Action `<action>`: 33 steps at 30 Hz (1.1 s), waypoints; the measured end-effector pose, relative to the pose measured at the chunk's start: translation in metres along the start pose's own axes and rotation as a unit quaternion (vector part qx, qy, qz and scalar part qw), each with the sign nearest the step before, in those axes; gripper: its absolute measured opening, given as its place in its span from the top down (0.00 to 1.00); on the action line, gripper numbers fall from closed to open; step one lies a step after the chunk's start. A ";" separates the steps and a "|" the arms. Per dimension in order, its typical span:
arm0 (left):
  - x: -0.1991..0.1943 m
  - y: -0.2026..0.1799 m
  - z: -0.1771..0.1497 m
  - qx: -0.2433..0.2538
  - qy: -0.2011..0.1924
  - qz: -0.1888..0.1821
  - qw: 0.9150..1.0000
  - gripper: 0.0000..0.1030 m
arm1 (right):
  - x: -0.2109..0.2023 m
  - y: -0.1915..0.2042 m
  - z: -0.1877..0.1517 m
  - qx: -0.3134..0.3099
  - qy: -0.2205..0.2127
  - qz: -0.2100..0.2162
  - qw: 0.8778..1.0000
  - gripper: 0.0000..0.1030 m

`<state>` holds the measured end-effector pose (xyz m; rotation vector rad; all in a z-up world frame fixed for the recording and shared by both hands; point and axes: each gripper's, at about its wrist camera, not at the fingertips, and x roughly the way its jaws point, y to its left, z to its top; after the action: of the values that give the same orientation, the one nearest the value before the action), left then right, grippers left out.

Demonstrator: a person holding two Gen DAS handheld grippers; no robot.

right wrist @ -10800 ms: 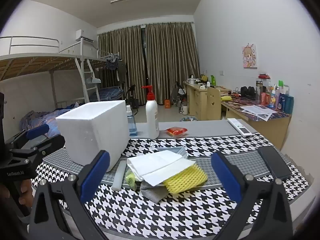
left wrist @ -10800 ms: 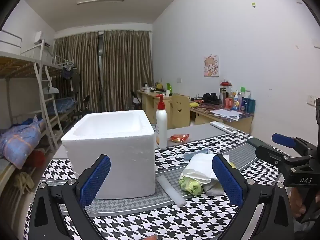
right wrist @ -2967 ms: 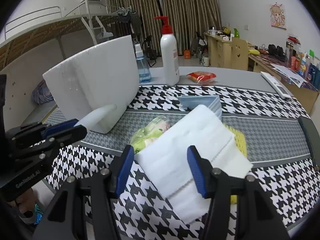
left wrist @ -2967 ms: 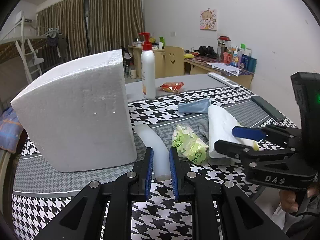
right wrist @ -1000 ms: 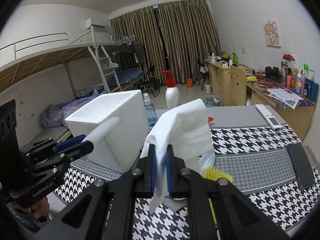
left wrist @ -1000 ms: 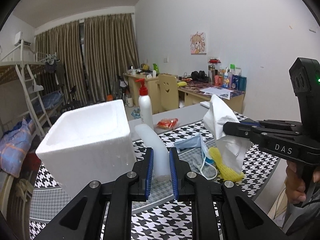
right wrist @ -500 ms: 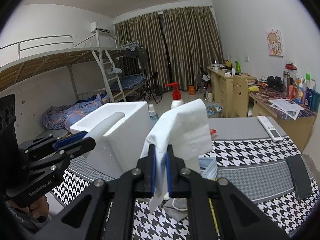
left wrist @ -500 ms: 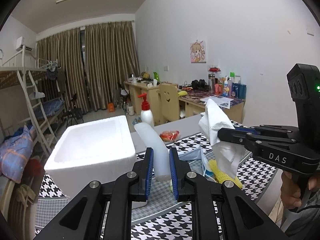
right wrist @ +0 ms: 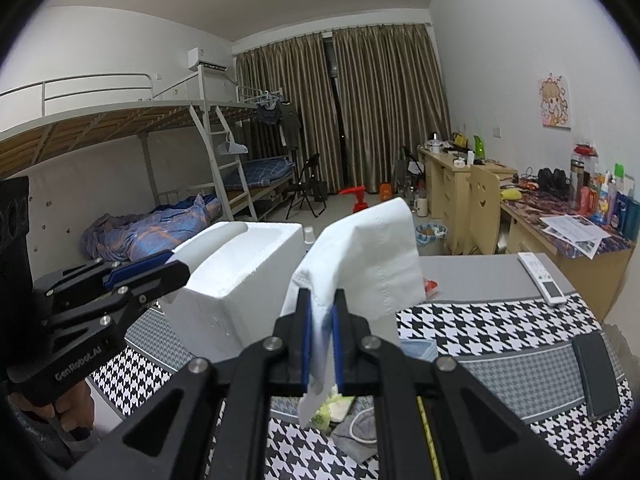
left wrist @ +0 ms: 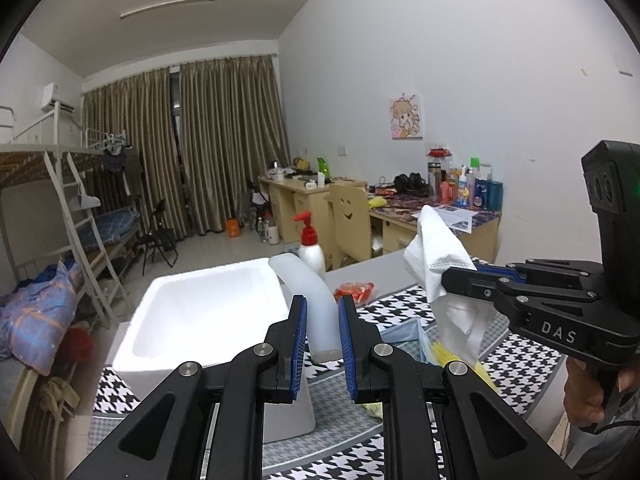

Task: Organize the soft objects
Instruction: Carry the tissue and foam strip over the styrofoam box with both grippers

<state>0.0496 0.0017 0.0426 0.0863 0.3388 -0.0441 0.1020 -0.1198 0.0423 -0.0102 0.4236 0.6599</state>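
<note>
Left wrist view: left gripper clamps a translucent white foam tube, held above the near right corner of the open foam box. Judged step: carrying; next, lower and release inside.

Right wrist view: right gripper pinches a limp, quilted white tissue sheet above the table's near edge, beside the box.

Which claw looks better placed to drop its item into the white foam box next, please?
Probably the left claw: its white foam tube already overlaps the white foam box opening, while the right claw holds the white tissue sheet beside it.
</note>
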 end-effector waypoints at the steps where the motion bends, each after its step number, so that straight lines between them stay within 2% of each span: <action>1: 0.000 0.002 0.001 0.000 -0.002 0.002 1.000 0.83 | 0.001 0.001 0.001 -0.001 -0.001 0.000 1.000 0.88; 7: 0.000 0.011 0.009 0.002 -0.012 0.013 1.000 0.83 | 0.008 0.004 0.008 -0.006 -0.004 -0.001 1.000 0.88; 15: 0.006 0.024 0.009 -0.007 -0.008 0.018 1.000 0.83 | 0.015 0.013 0.016 -0.013 -0.005 0.004 1.000 0.88; 33: 0.012 0.052 0.011 -0.014 -0.006 0.053 0.998 0.83 | 0.033 0.037 0.033 -0.027 -0.014 0.024 0.999 0.88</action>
<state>0.0675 0.0522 0.0533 0.0755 0.3217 0.0656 0.1160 -0.0666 0.0646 -0.0422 0.3808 0.7184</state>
